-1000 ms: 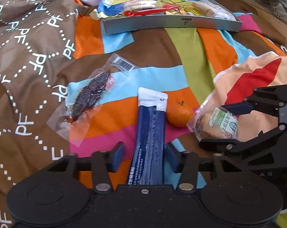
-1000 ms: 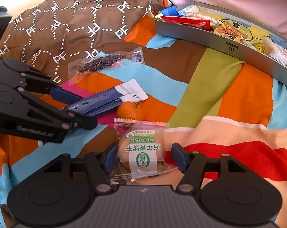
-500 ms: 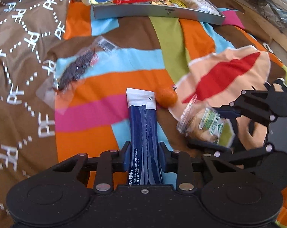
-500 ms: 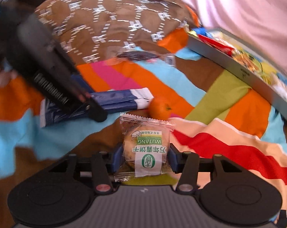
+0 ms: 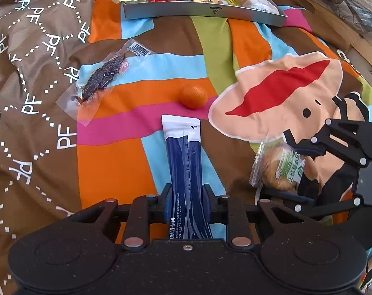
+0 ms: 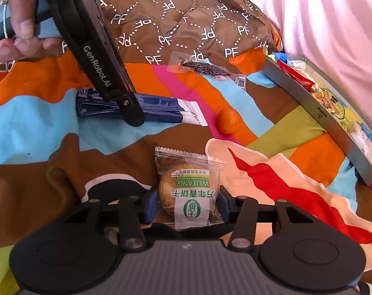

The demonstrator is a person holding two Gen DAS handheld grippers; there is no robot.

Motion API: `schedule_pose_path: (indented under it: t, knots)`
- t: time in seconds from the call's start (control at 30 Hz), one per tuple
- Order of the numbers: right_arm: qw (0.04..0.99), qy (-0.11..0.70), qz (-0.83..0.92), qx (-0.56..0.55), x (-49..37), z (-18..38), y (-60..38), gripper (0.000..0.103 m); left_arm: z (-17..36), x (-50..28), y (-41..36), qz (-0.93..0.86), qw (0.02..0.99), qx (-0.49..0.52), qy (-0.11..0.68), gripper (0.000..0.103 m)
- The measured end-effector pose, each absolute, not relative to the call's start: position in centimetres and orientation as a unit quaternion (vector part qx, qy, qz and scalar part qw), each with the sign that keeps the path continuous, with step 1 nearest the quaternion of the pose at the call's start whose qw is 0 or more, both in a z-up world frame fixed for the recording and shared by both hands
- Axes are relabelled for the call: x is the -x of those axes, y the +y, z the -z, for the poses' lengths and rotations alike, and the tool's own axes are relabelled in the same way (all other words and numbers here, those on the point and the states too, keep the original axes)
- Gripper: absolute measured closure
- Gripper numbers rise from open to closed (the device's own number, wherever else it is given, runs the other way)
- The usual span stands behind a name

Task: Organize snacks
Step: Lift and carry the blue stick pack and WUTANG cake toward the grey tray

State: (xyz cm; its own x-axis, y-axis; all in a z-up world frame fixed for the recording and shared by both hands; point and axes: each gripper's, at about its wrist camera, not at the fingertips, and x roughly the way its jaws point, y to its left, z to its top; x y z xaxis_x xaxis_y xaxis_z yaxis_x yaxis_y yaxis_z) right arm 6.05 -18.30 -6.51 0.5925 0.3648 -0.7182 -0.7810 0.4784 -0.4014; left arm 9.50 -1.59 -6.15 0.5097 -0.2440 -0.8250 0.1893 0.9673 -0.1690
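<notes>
While both grippers are loaded, neither snack has reached the grey tray (image 5: 203, 12), which sits at the far edge of the striped bedspread (image 5: 112, 172) and already holds assorted wrapped snacks. The left gripper (image 5: 187, 202) has its fingers drawn narrow against the sides of the long navy-and-white sachet (image 5: 184, 162), gripping near its rear end so that the white sealed end projects forward, apparently clear of the cloth. The right gripper (image 6: 187, 206) is closed on the clear-wrapped pastry with the green label (image 6: 189, 189), pads pressing the packet's two sides at its near half. Judged from these holds, each item is taken by its narrow width for carrying to the tray. Two items lie loose on the bedspread: a small orange (image 5: 193, 95) just beyond the sachet's tip, and a vacuum-sealed dark snack (image 5: 103, 77) well to its left. A person's hand (image 6: 21, 32) grips the left unit's handle. Both loose items appear to await collection.
</notes>
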Motion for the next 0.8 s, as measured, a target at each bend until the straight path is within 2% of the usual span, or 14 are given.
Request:
schedule_pose_path:
  t: [0.2, 0.47, 0.67, 0.8]
  knots:
    - [0.803, 0.261, -0.351, 0.404, -5.4, 6.8, -17.9, 0.050, 5.8, -8.6, -1.7, 0.134, 0.872, 0.029, 0.471, 0.077]
    - [0.802, 0.195, -0.334, 0.455, -5.4, 5.9, -17.4, 0.050, 4.4, -8.7, -2.3, 0.141, 0.888, 0.019, 0.438, 0.077]
    - [0.838, 0.183, -0.288, 0.426, -8.5, 3.9, -17.4, 0.050, 2.3, -11.0, -1.9, 0.122, 0.911, 0.032, 0.393, 0.077]
    - [0.869, 0.210, -0.250, 0.373, -11.7, 2.5, -17.6, 0.050, 0.6, -13.2, -1.8, 0.102, 0.930, 0.042, 0.350, 0.077]
